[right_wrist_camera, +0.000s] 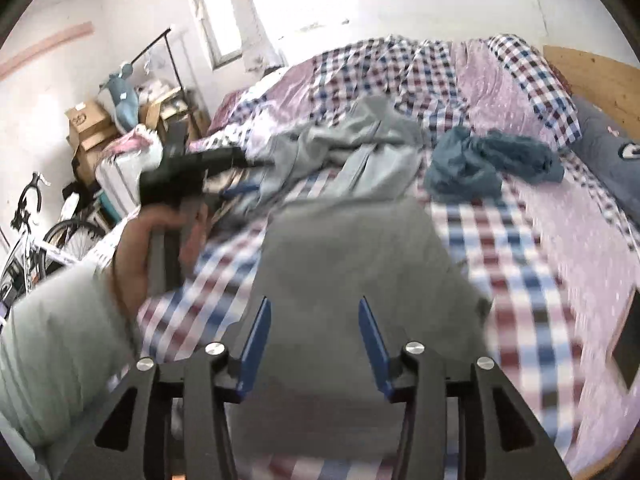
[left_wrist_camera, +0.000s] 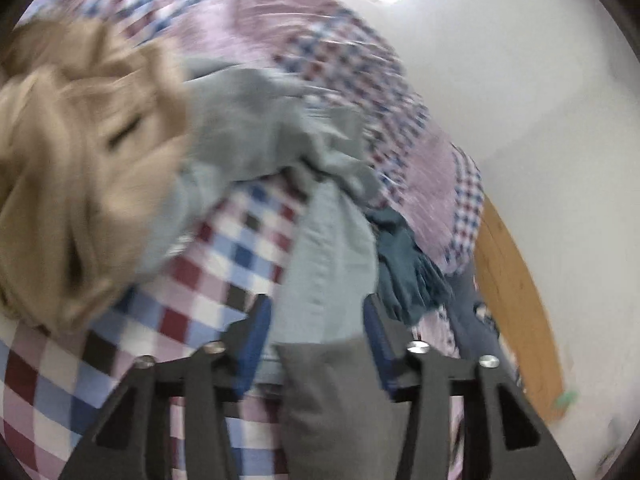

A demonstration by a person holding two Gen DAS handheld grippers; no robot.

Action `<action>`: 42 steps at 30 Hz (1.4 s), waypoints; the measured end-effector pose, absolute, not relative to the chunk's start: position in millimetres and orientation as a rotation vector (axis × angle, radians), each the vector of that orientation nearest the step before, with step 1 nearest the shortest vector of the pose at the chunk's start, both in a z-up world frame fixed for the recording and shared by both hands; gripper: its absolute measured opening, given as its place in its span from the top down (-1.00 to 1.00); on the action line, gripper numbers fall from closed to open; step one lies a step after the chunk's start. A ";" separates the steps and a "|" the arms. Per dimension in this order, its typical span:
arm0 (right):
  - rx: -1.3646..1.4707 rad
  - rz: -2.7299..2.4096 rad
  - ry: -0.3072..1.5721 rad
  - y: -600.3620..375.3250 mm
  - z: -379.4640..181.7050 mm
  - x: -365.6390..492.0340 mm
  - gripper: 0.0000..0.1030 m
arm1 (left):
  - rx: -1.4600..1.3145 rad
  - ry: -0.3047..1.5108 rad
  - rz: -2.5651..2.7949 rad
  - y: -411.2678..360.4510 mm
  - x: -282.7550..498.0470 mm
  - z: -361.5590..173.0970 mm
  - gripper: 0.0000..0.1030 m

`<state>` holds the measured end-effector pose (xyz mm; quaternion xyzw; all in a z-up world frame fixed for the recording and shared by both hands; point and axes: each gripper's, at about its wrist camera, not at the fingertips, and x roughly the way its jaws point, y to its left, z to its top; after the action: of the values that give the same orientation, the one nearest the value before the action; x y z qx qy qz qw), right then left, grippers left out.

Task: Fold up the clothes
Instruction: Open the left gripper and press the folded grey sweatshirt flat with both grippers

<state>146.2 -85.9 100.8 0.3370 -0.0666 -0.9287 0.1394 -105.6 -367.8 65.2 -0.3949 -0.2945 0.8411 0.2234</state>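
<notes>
A flat grey cloth lies on the checked bed cover, and my right gripper hovers open just above its near part. Behind it sprawls a crumpled light blue-grey garment, with a teal garment to its right. A hand holds my left gripper at the blue-grey garment's left edge. In the blurred left wrist view, the left gripper stands open, with the light blue garment and the grey cloth between its wide-apart pads. A tan garment bunches at the left; the teal garment lies to the right.
A wooden headboard and a dark pillow close off the bed's far right. Left of the bed stand a bicycle, cardboard boxes and a black clothes rail. A dark flat object lies on the bed's right edge.
</notes>
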 end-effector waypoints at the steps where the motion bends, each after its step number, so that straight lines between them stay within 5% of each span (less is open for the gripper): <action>1: 0.971 -2.698 -0.187 -82.0 103.0 128.7 0.03 | -1.090 -0.760 2.325 -357.3 -103.1 67.5 -0.13; 11: 1.096 -2.669 -0.282 -65.6 60.3 -33.1 0.03 | -1.193 -0.384 2.404 -283.6 -89.2 62.8 -0.15; 22: 1.201 -2.577 -0.185 -69.7 7.6 -96.9 0.03 | -1.235 0.070 2.519 -249.7 -89.9 32.6 -0.15; 30: 1.289 -2.518 -0.134 -74.1 -25.6 -119.9 0.02 | -1.193 0.019 2.515 -260.5 -92.7 9.7 -0.43; 35: 1.294 -2.537 -0.080 -80.9 -24.4 -119.2 0.00 | -1.231 -0.068 2.511 -269.5 -97.9 2.6 -0.80; 42: 1.265 -2.589 -0.023 -84.5 -12.9 -105.1 0.00 | -1.250 -0.159 2.502 -277.9 -100.9 -4.8 -0.82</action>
<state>-105.1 -84.5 -12.9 0.4353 -0.0080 -0.8908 0.1297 -100.9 -277.9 -4.8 -0.4397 -0.0560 0.8803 0.1693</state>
